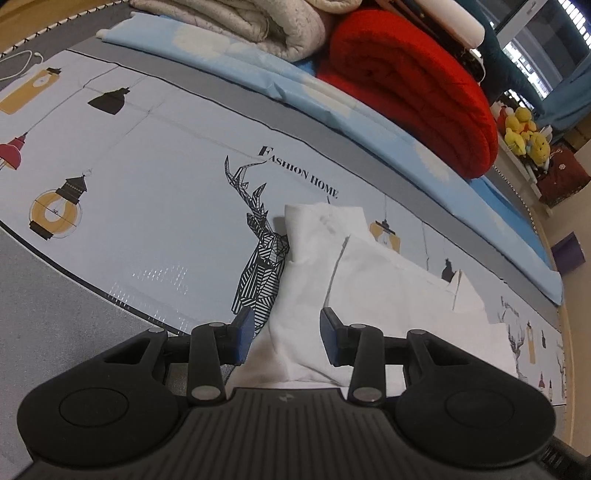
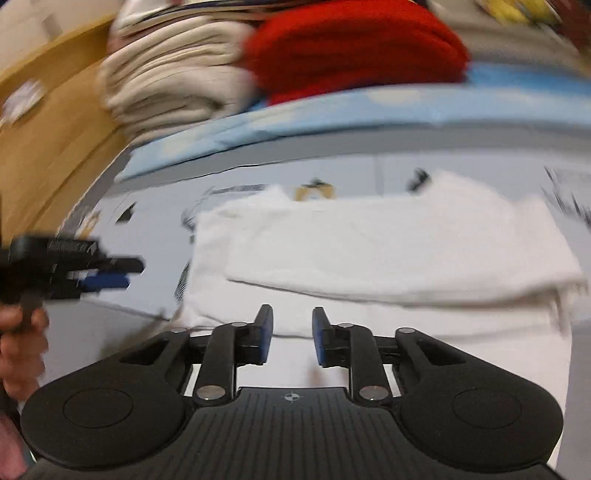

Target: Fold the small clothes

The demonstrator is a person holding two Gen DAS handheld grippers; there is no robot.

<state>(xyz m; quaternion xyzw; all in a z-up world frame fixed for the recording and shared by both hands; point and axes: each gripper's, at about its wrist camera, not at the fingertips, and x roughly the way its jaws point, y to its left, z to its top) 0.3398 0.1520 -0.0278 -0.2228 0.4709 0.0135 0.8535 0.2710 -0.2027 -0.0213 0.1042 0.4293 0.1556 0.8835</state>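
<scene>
A small white garment (image 1: 332, 280) lies partly folded on a printed light-blue mat (image 1: 147, 192). My left gripper (image 1: 288, 326) is open and empty, its blue pads just above the garment's near end. In the right wrist view, which is blurred, the white garment (image 2: 369, 251) lies with one layer folded over another. My right gripper (image 2: 292, 325) is open and empty over the garment's near edge. The left gripper (image 2: 110, 278) also shows at the far left of that view, held by a hand, beside the garment's left end.
A rolled red blanket (image 1: 406, 81) and folded cream quilts (image 1: 240, 22) lie on a light-blue sheet (image 1: 258, 70) behind the mat. Yellow plush toys (image 1: 524, 133) sit at the far right. A wooden panel (image 2: 48, 129) stands to the left.
</scene>
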